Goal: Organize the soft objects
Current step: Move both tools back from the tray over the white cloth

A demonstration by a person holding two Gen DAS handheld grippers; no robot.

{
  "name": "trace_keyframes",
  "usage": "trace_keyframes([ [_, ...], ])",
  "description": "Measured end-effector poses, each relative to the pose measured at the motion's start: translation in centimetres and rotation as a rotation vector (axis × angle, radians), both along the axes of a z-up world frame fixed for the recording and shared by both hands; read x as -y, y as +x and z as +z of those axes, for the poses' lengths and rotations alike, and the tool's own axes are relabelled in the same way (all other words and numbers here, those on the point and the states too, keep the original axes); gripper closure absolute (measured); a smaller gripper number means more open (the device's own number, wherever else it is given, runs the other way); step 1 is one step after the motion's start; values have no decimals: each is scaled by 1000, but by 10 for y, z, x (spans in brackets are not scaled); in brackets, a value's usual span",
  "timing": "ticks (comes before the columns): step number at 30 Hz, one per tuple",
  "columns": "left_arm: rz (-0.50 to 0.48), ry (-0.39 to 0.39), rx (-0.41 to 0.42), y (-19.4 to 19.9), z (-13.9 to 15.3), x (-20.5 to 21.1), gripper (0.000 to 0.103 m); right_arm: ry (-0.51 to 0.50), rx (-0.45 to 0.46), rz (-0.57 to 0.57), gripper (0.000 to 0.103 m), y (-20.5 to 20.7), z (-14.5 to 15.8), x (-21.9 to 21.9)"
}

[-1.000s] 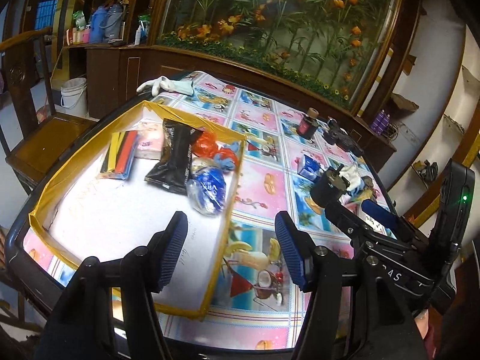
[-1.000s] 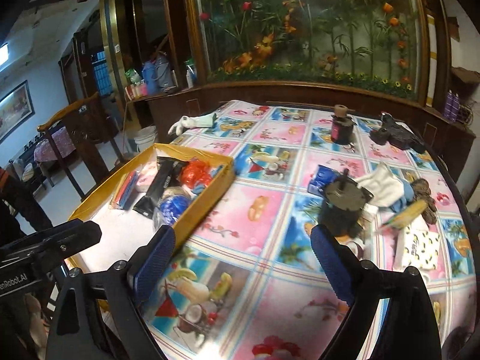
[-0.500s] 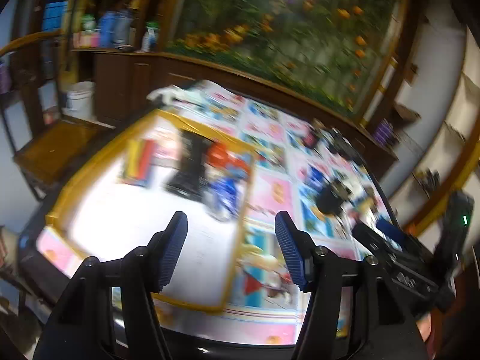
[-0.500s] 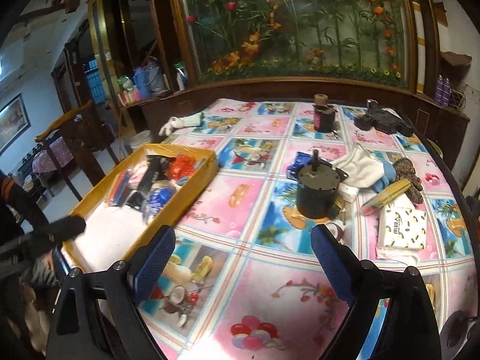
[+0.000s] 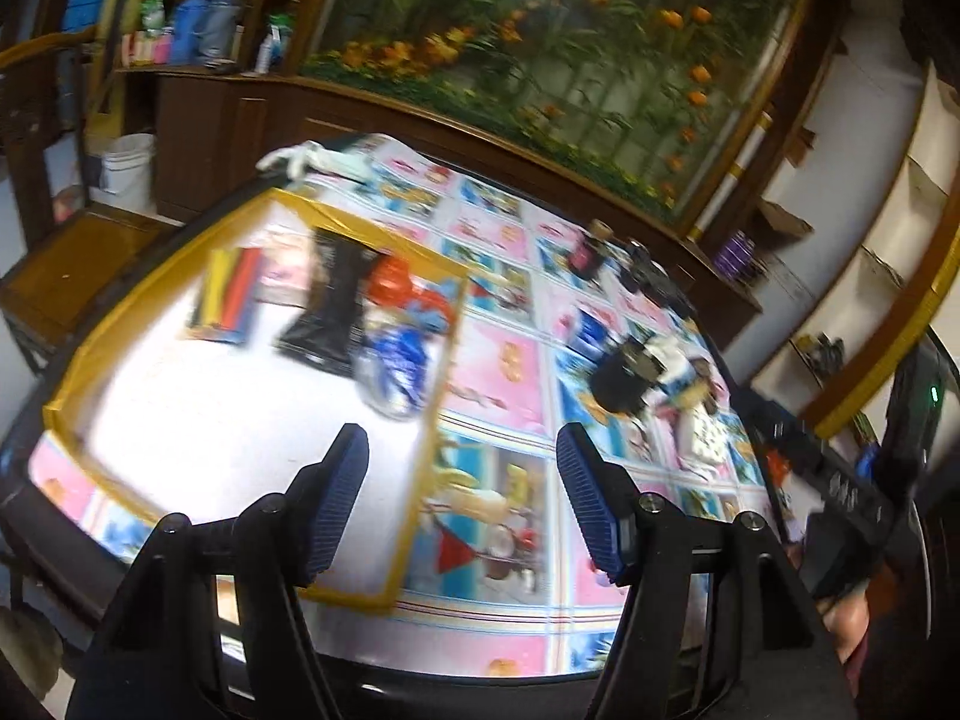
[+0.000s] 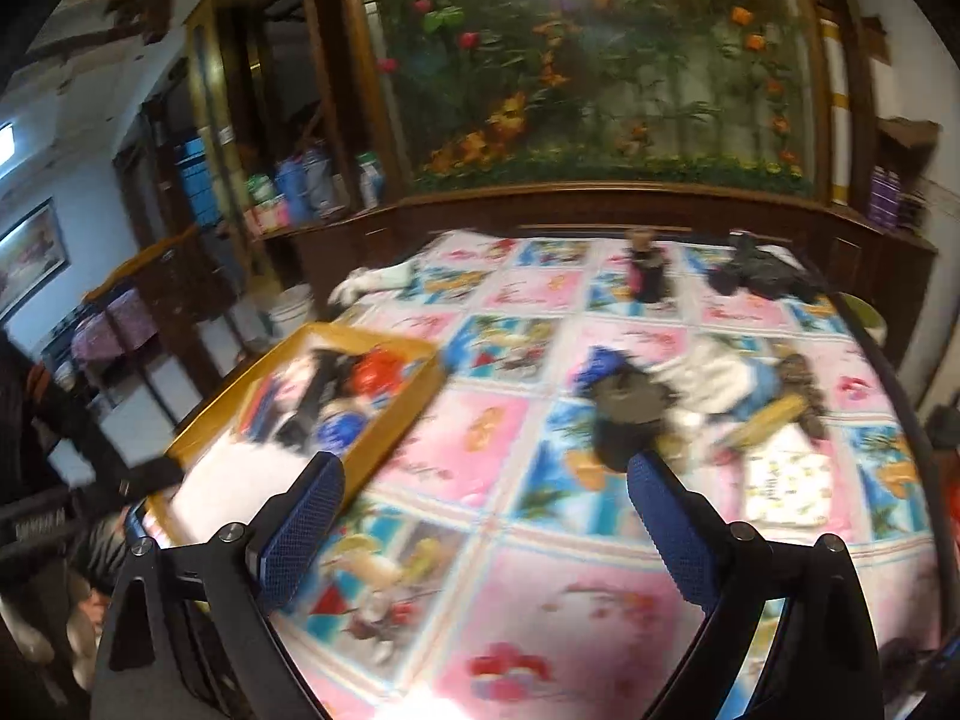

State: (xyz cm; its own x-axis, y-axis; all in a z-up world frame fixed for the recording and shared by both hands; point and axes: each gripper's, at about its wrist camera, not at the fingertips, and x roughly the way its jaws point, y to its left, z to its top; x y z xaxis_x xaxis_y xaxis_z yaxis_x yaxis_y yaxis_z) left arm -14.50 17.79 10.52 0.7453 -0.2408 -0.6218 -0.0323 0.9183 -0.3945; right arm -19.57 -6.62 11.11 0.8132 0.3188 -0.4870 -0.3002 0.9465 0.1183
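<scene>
A yellow-rimmed tray point(image 5: 437, 414) point(image 6: 384, 438) lies on the table's left side. It holds a black packet point(image 5: 336, 306), a red bag point(image 5: 390, 282), a blue bag point(image 5: 396, 360) and a striped packet point(image 5: 231, 291). My left gripper point(image 5: 462, 480) hovers over the tray's near right corner, its jaws opening with nothing between them. My right gripper point(image 6: 489, 510) stands open and empty above the tablecloth. Ahead of it to the right lies a pile with a white cloth point(image 6: 714, 372), a blue cloth point(image 6: 762, 384) and a spotted white packet point(image 6: 786, 480). Both views are blurred.
A black cylinder point(image 6: 630, 420) point(image 5: 618, 378) stands at the pile's left edge. At the table's far side are a dark bottle point(image 6: 648, 270), a black object point(image 6: 762, 276) and a white glove point(image 6: 378, 279). A wooden chair point(image 5: 72, 264) and a white bucket point(image 5: 126, 171) are left of the table.
In the left wrist view the right gripper has drawn away to the right. The right wrist view has pulled back and up from the pile. The tray's contents have not moved.
</scene>
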Motion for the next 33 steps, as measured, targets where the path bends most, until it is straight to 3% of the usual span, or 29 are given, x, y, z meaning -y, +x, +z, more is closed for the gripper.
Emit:
trace_keyframes([
  [7, -148, 6, -39, -2, -16, 38, 39, 9, -73, -212, 6, 53, 13, 69],
  [13, -168, -3, -37, -2, -18, 38, 39, 82, -144, -327, 8, 102, 6, 95],
  [16, -168, -1, -49, 4, -22, 40, 39, 129, -168, -321, 12, 123, 2, 96],
  [18, -166, 5, -58, 8, -25, 43, 39, 181, -182, -257, 12, 132, 0, 89],
  [22, -164, 57, -86, 13, -27, 52, 39, 191, -122, -188, 13, 140, -4, 71],
  [28, -155, 98, -138, 26, -38, 64, 39, 138, 35, -283, 12, 139, -20, 67],
  [30, -155, 90, -155, 32, -43, 71, 39, 97, 23, -320, 11, 137, -33, 67],
  [33, -169, 81, -168, 40, -47, 83, 39, 140, 9, -304, 12, 135, -38, 66],
])
